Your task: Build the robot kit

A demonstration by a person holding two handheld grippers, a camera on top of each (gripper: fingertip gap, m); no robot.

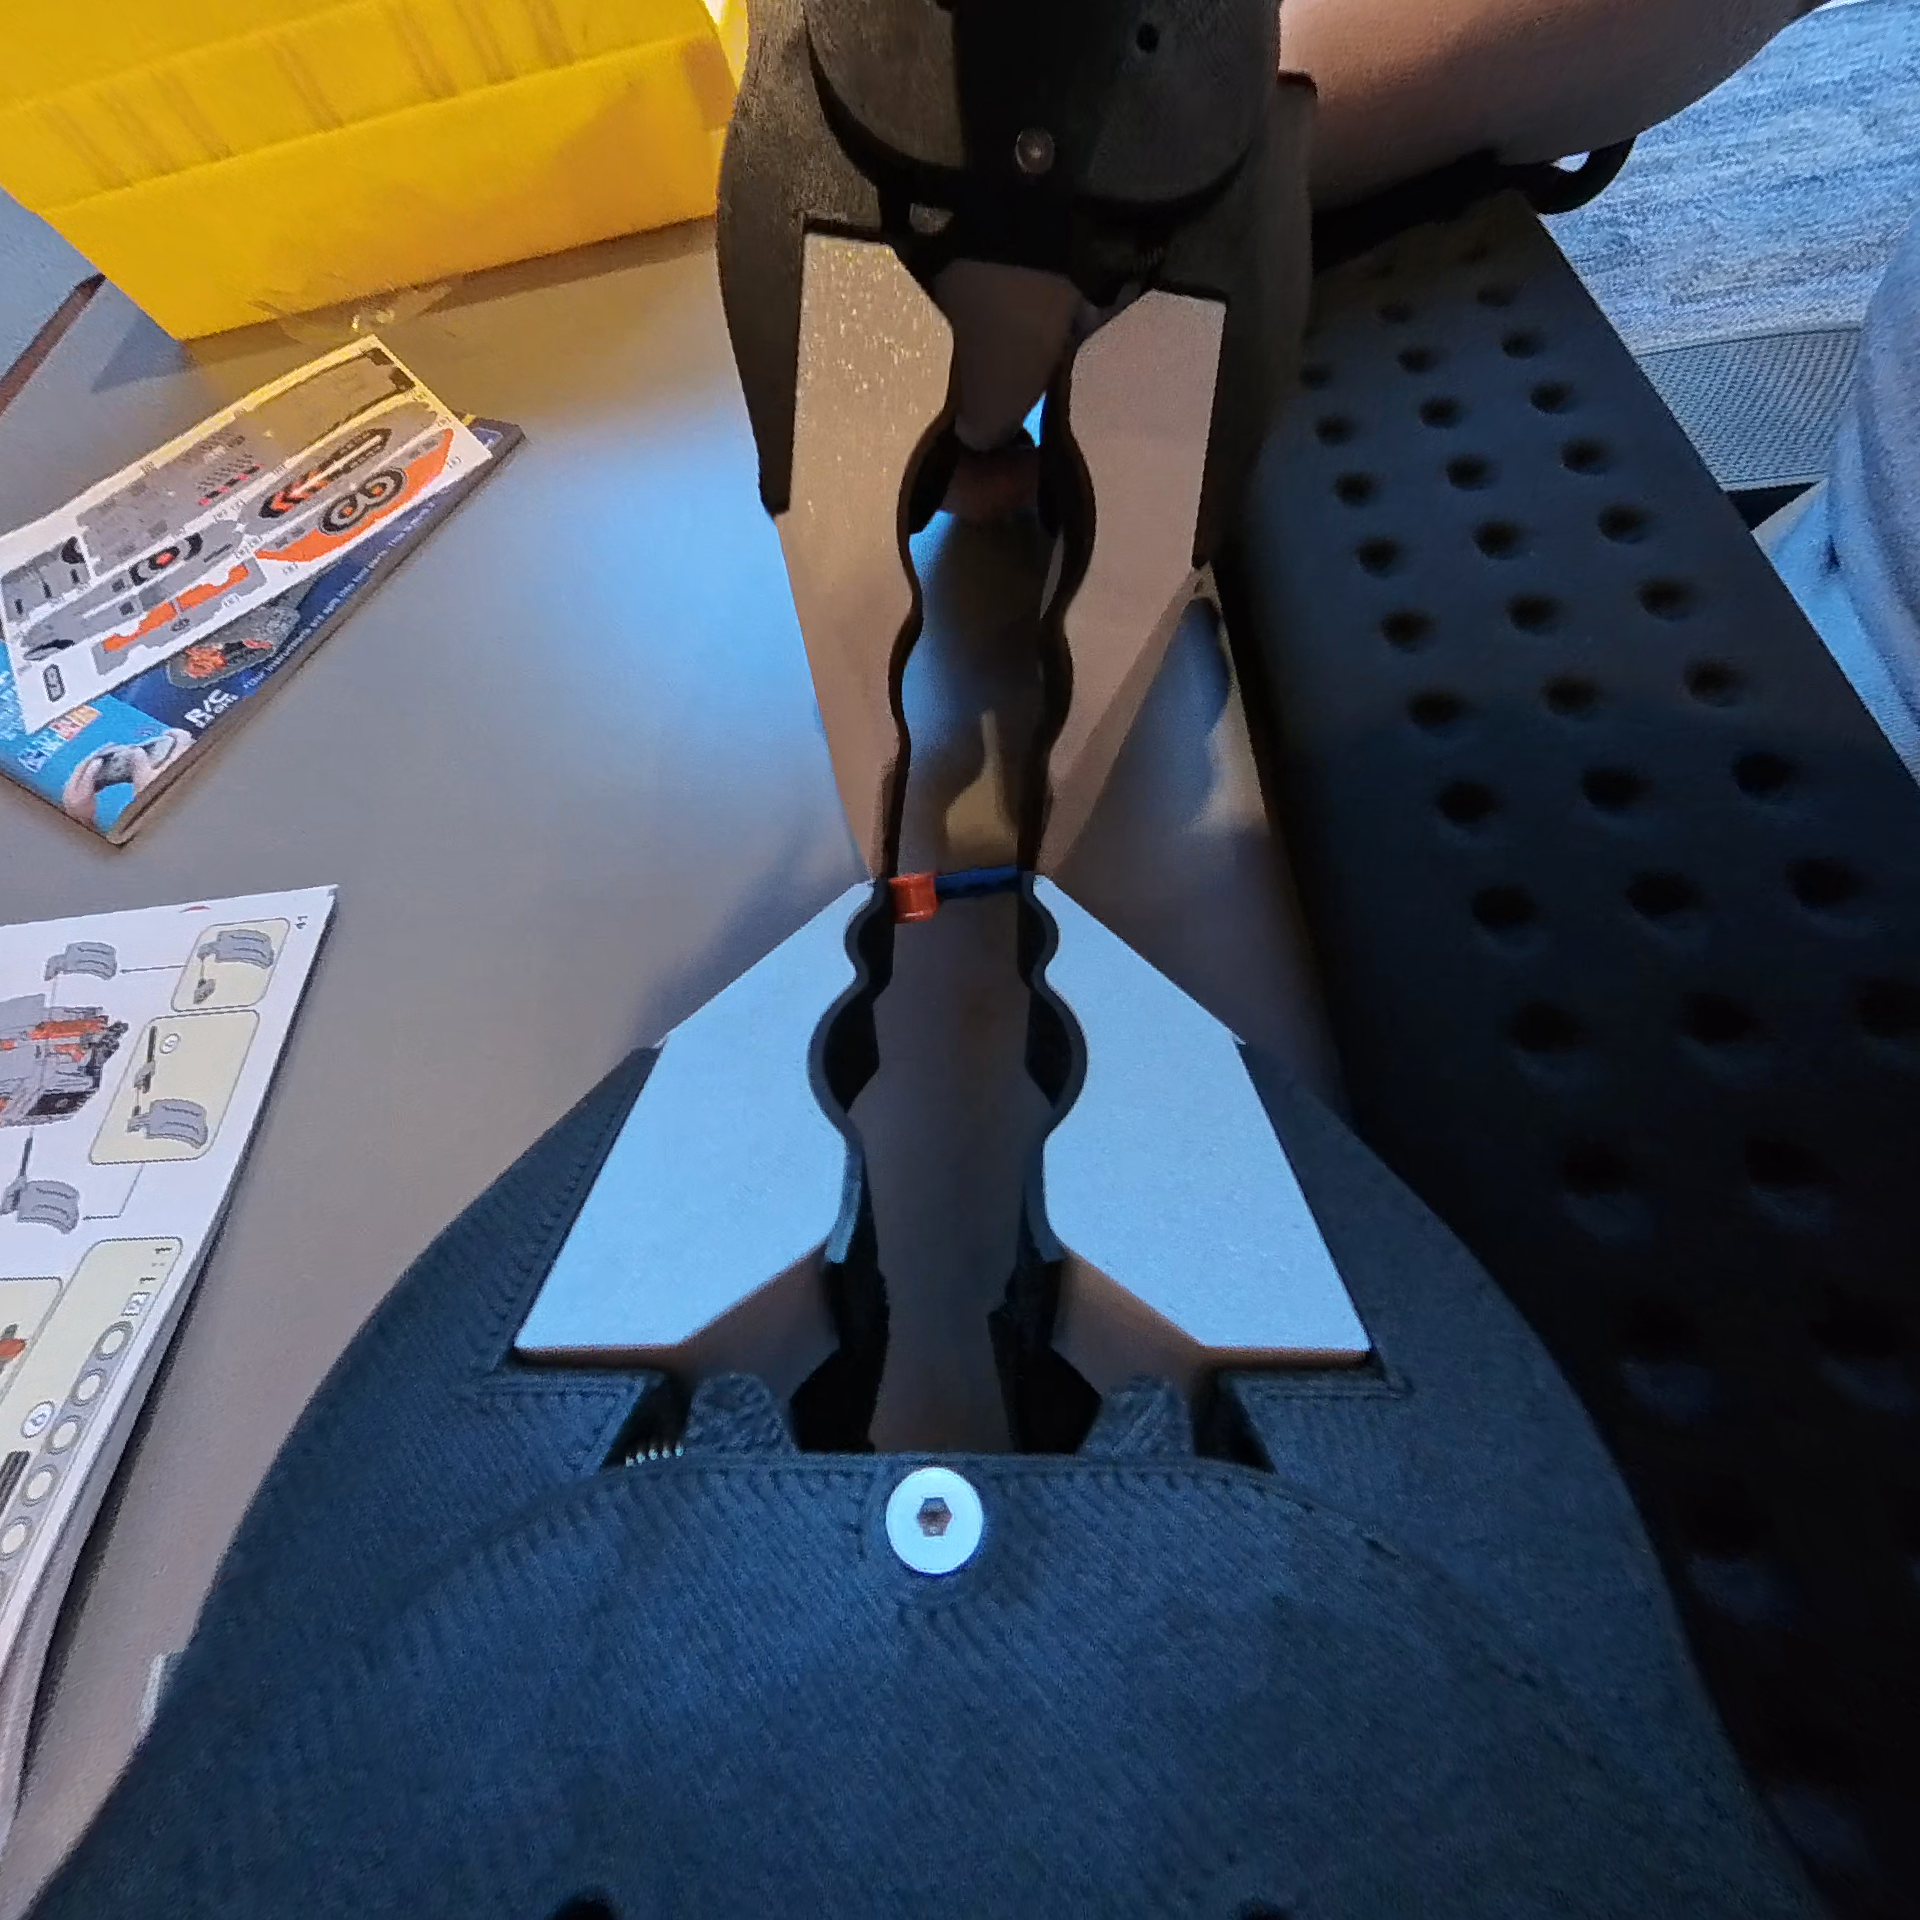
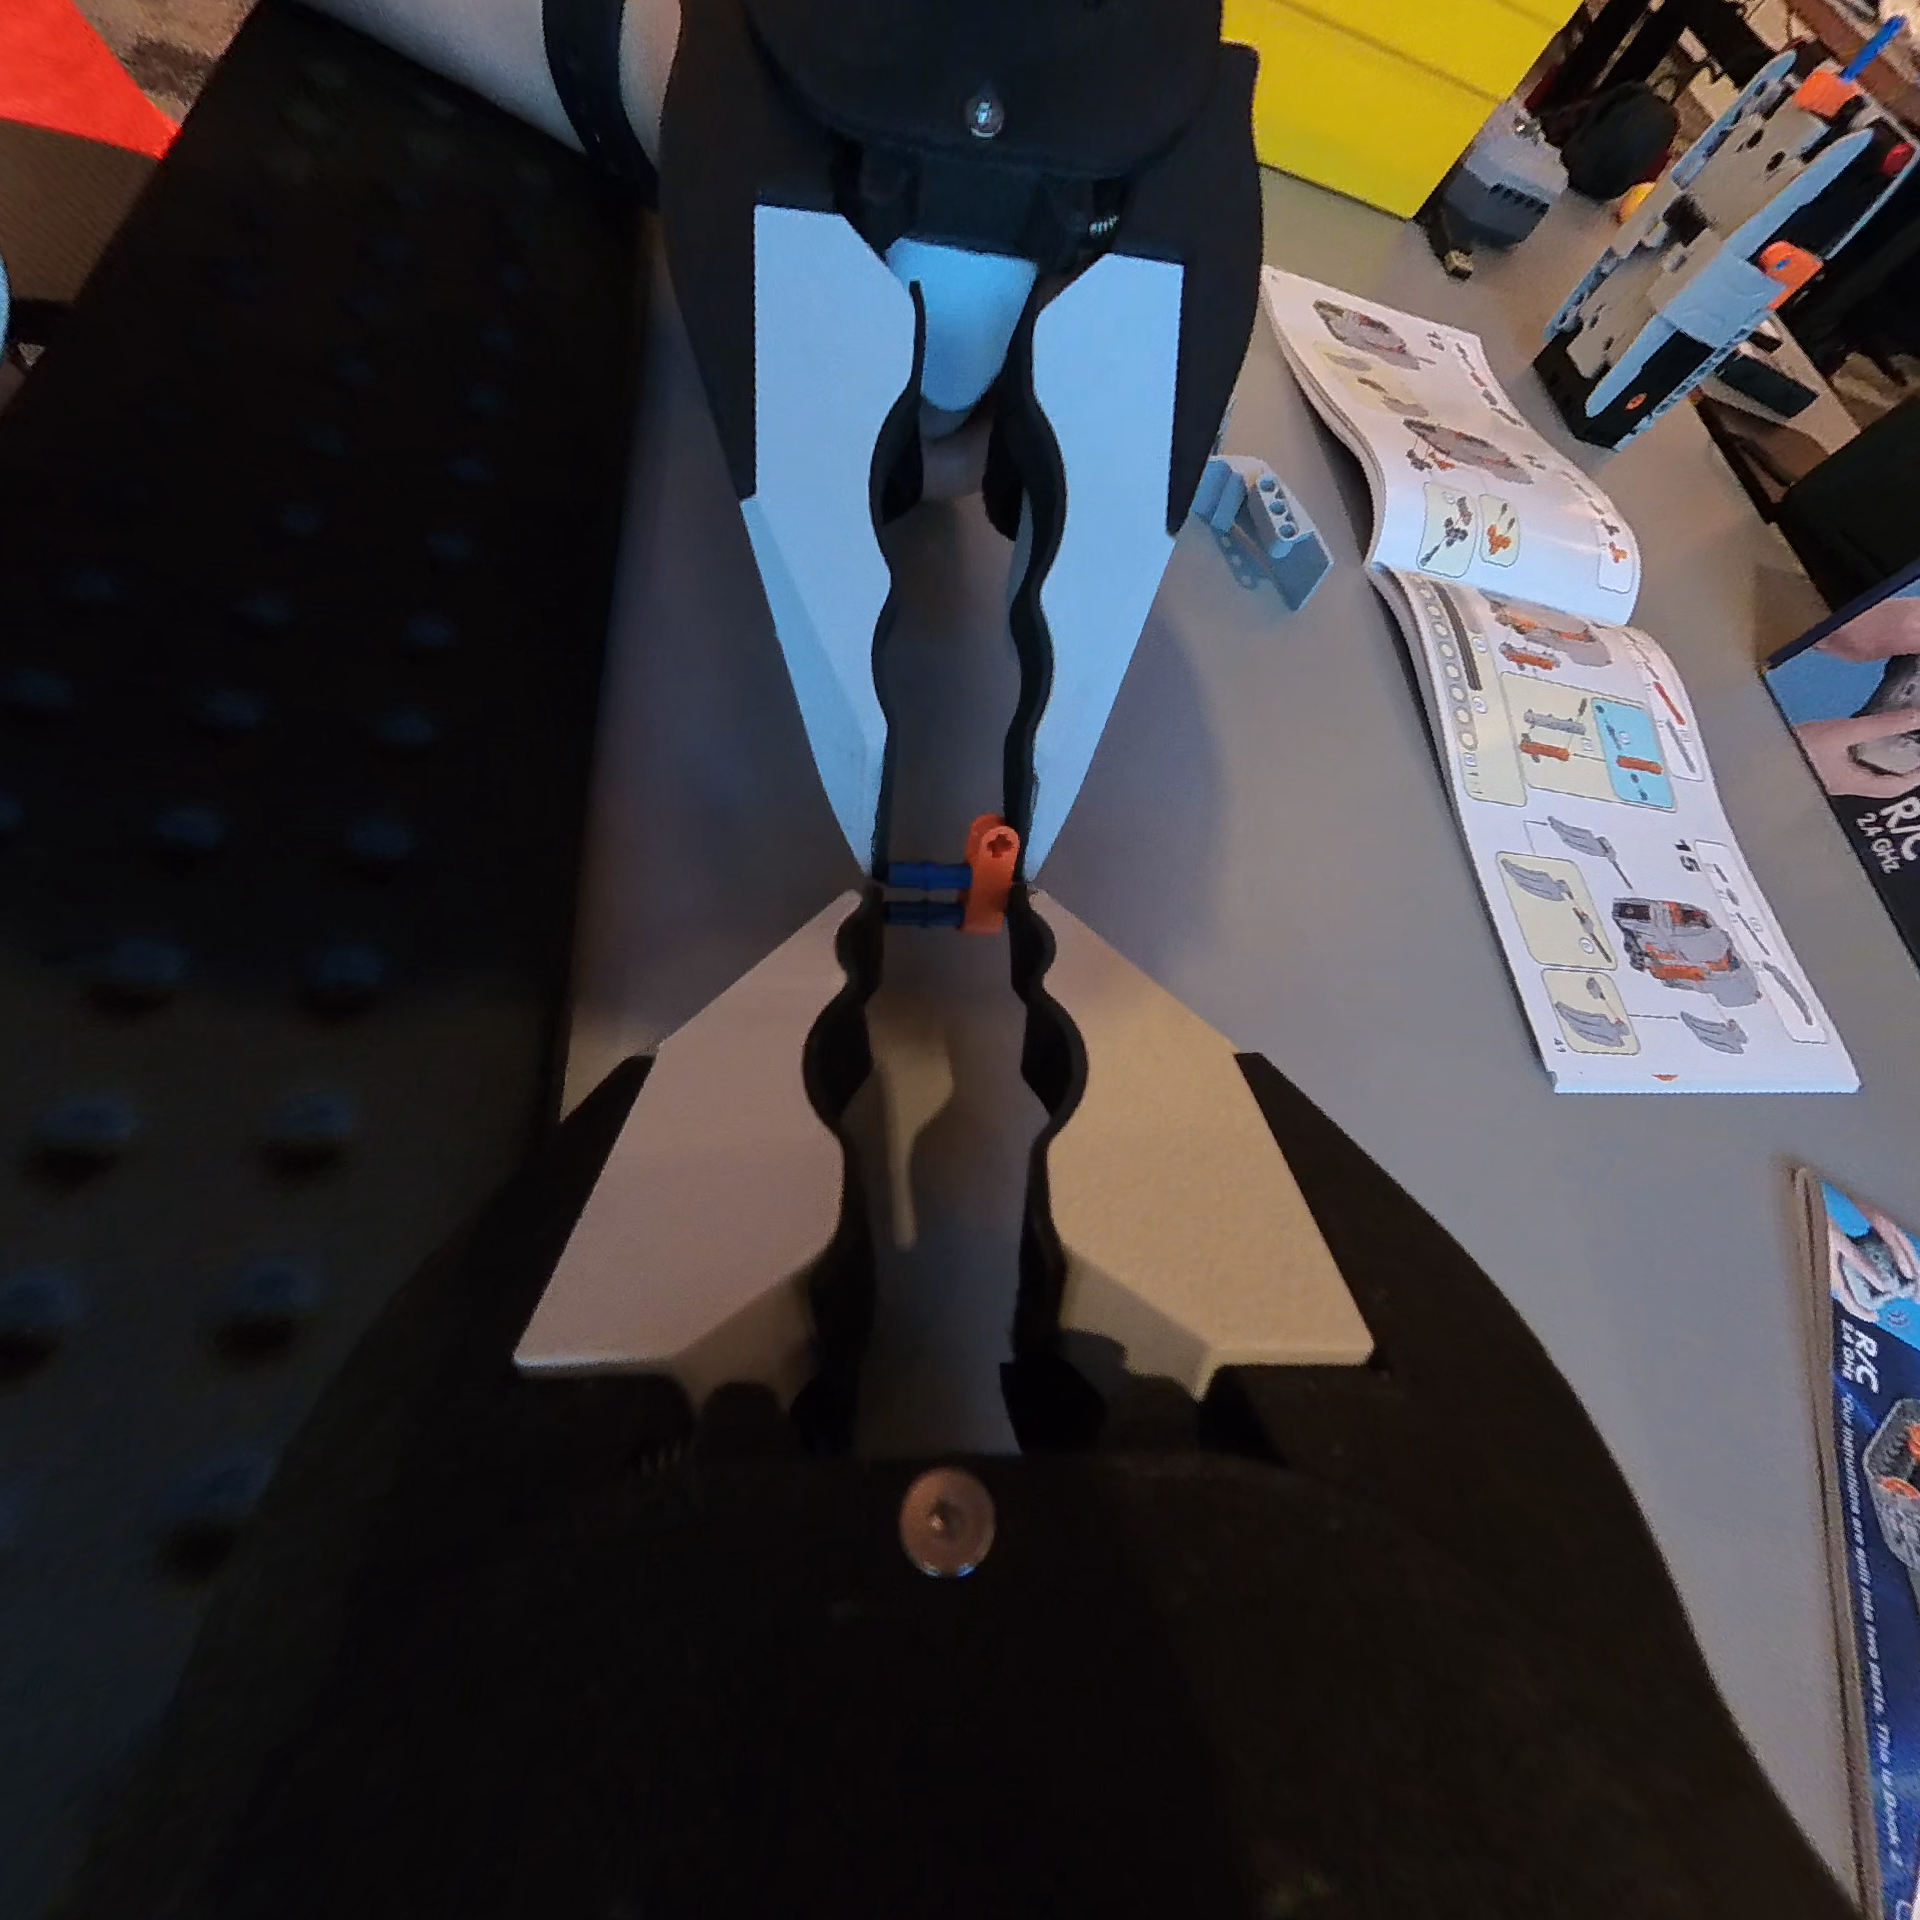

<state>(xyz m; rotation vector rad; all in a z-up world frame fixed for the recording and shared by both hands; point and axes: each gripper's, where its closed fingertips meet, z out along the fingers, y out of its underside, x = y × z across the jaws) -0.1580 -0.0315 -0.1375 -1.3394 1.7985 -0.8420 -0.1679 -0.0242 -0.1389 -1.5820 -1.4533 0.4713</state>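
Note:
My two grippers meet tip to tip above a grey table [image 1: 582, 831]. A small orange connector [image 2: 985, 875] with two blue pins [image 2: 920, 894] sits between the tips. My right gripper [image 2: 943, 910] is closed on its lower end, the jaws only the piece's width apart. My left gripper [image 1: 954, 894] is closed on the same piece, which shows there as an orange end [image 1: 912, 898] and a blue pin [image 1: 977, 883]. Each view shows the other gripper coming in from the top, the right one [image 1: 961, 857] and the left one [image 2: 951, 854].
A black studded panel [image 1: 1558, 727] [image 2: 260, 727] lies beside the grippers. An open instruction booklet [image 2: 1558, 727] [image 1: 125, 1143], a sticker sheet [image 1: 229, 540], a grey brick part [image 2: 1268, 520], a partly built model [image 2: 1714, 260] and a yellow box [image 1: 364, 135] sit around. The grippers are tip to tip, or close to it.

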